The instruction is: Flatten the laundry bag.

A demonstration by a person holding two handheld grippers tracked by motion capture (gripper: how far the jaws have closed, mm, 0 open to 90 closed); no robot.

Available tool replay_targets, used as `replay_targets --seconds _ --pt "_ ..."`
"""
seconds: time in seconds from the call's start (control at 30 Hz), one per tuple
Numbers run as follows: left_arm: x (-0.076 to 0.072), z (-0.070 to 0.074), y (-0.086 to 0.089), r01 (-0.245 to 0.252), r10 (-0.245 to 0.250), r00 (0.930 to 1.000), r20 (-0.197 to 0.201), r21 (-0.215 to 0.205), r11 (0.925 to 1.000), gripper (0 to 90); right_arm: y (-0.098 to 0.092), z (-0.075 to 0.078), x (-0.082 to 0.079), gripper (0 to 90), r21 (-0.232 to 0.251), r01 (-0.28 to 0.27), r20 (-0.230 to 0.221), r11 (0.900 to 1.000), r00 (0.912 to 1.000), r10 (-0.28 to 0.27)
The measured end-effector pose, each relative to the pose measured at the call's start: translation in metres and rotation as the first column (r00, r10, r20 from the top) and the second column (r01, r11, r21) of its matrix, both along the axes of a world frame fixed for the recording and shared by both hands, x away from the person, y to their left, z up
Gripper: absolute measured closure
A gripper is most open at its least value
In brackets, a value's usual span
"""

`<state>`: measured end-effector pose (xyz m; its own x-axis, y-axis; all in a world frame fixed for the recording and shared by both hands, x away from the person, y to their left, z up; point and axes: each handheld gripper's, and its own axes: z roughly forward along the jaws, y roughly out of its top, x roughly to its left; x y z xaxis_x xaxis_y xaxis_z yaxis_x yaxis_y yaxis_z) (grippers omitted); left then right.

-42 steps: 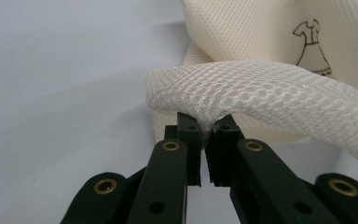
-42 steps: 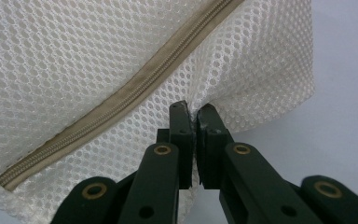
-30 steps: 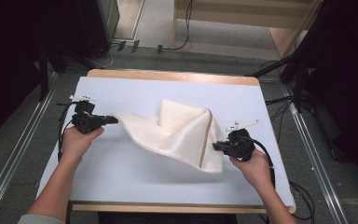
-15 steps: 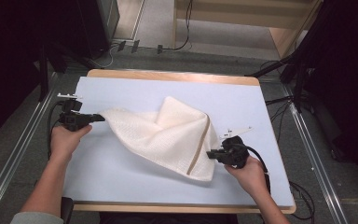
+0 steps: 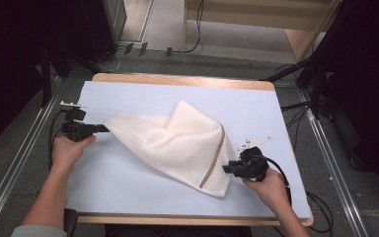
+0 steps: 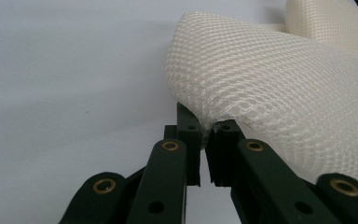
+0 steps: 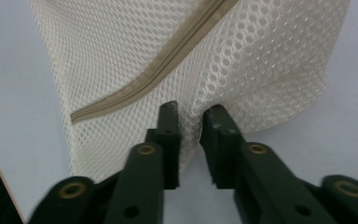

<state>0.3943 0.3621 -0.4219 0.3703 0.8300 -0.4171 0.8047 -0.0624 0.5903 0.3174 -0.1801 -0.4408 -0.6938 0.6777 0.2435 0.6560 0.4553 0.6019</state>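
**Mesh Bag Spread at Frame Centre**

Pulled farther toward left edge since earlier frame: left gripper [image 5: 103, 129], clamped on bag [image 5: 177, 145] corner. Just opening: right gripper [image 5: 225, 168] at lower right, jaws narrowly parted, mesh between. Bag flat on table [image 5: 128, 182], centre.

Ahead of the left gripper's [image 5: 101, 129] jaws the way is blocked at once — a corner of the cream mesh bag [image 5: 177, 148] sits pinched between their tips, and its bulk rises just beyond and to one side. On the other side of those jaws, bare blue table [image 5: 128, 98] lies open. The right gripper's [image 5: 225, 169] jaws have just been opening; a fold of mesh stands in the gap, slack, and the bag with its tan zipper [image 7: 154, 74] walls off everything straight ahead. To either side of those jaws the table runs free — one way only as far as its wooden edge [image 7: 0, 177], which lies near.
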Motion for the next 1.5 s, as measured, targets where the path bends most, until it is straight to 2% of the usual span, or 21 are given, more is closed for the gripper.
replay_targets --seconds 0.1,0.23,0.33,0.37,0.47,0.5,0.53,0.6,0.67,0.73,0.8,0.83,0.97,1.07,1.1,1.17,1.23,1.37,1.43,1.47,1.5 --pt "-0.002 0.001 0.0 0.014 -0.014 0.9999 -0.004 -0.002 0.9999 85.8 -0.004 0.005 0.0 67.1 0.005 0.009 0.023 1.0 0.9997 -0.009" --pt "-0.007 0.001 -0.001 0.036 -0.036 0.9993 0.005 0.021 0.9991 85.2 -0.015 0.018 0.003 61.9 0.029 0.035 0.063 0.999 0.9973 -0.037" --pt "-0.009 0.003 0.0 0.027 -0.027 0.9995 0.013 0.035 0.999 85.6 -0.019 0.022 0.004 59.1 0.038 0.029 0.063 0.999 0.9975 -0.031" --pt "-0.01 0.003 0.004 0.017 -0.017 0.9997 0.017 0.015 0.9997 85.5 -0.025 0.025 0.004 58.0 0.037 0.033 0.074 0.999 0.9966 -0.036" --pt "-0.011 0.001 0.006 0.011 -0.011 0.9999 0.011 0.027 0.9996 84.6 -0.033 0.027 0.003 57.6 0.045 0.047 0.077 0.998 0.9958 -0.05" --pt "-0.012 0.001 0.006 0.006 -0.006 0.9999 0.014 0.034 0.9994 78.5 -0.04 0.028 0.005 57.7 0.06 0.072 0.083 0.996 0.9936 -0.077" --pt "-0.012 0.0 0.006 0.0 -0.001 0.9998 0.02 0.037 0.9993 78.5 -0.04 0.028 0.005 57.7 0.06 0.072 0.083 0.996 0.9936 -0.077" --pt "-0.014 0.001 0.005 0.005 -0.005 0.9999 0.011 0.024 0.9997 67.4 -0.041 0.031 0.011 57.8 0.08 0.087 0.092 0.993 0.9913 -0.094" --pt "-0.017 0.003 0.005 0.005 -0.005 0.9999 0.015 0.018 0.9998 58.4 -0.032 0.035 0.023 57.6 0.094 0.085 0.104 0.992 0.9901 -0.095" --pt "-0.021 0.005 0.006 0.004 -0.004 0.9999 0.015 0.012 0.9999 55.6 -0.028 0.036 0.028 57.3 0.092 0.081 0.107 0.992 0.9901 -0.091" --pt "-0.03 0.007 0.008 0.006 -0.006 0.9998 0.017 0.022 0.9997 50.7 -0.015 0.038 0.042 56.5 0.083 0.07 0.118 0.994 0.9898 -0.08" --pt "-0.03 0.007 0.008 0.006 -0.006 0.9998 0.017 0.022 0.9997 49.7 -0.015 0.038 0.042 56.5 0.083 0.07 0.118 0.994 0.9898 -0.08" --pt "-0.044 0.01 0.012 0.02 -0.021 0.9997 0.01 0.029 0.9994 47.2 -0.001 0.043 0.063 55.4 0.081 0.06 0.144 0.995 0.987 -0.071" --pt "-0.057 0.015 0.015 0.022 -0.023 0.9993 0.029 0.035 0.9991 45.3 0.011 0.044 0.084 52.0 0.08 0.058 0.158 0.995 0.985 -0.07" --pt "-0.057 0.015 0.015 0.022 -0.023 0.9993 0.029 0.035 0.9991 44.9 0.011 0.044 0.084 52.0 0.08 0.058 0.158 0.995 0.985 -0.07" --pt "-0.062 0.017 0.016 0.021 -0.023 0.9991 0.035 0.04 0.999 43.9 0.021 0.041 0.098 49.2 0.054 0.062 0.162 0.997 0.9842 -0.07" --pt "-0.065 0.018 0.018 0.022 -0.024 0.9988 0.042 0.041 0.9989 43.9 0.023 0.039 0.102 48.2 0.042 0.06 0.168 0.997 0.9835 -0.067" --pt "-0.069 0.017 0.017 0.019 -0.021 0.9989 0.041 0.037 0.9991 43.8 0.033 0.023 0.123 45.6 0.019 0.089 0.14 0.996 0.986 -0.09" --pt "-0.069 0.017 0.015 0.024 -0.025 0.9989 0.039 0.044 0.9987 43.8 0.034 0.019 0.126 48.4 0.02 0.089 0.124 0.996 0.9881 -0.091" --pt "-0.069 0.016 0.013 0.031 -0.032 0.9987 0.039 0.049 0.9983 44.0 0.035 0.012 0.129 58.8 0.034 0.076 0.077 0.997 0.9939 -0.079" --pt "-0.069 0.016 0.011 0.036 -0.038 0.9985 0.039 0.053 0.9979 44.0 0.035 0.012 0.129 58.8 0.034 0.076 0.077 0.997 0.9939 -0.079"
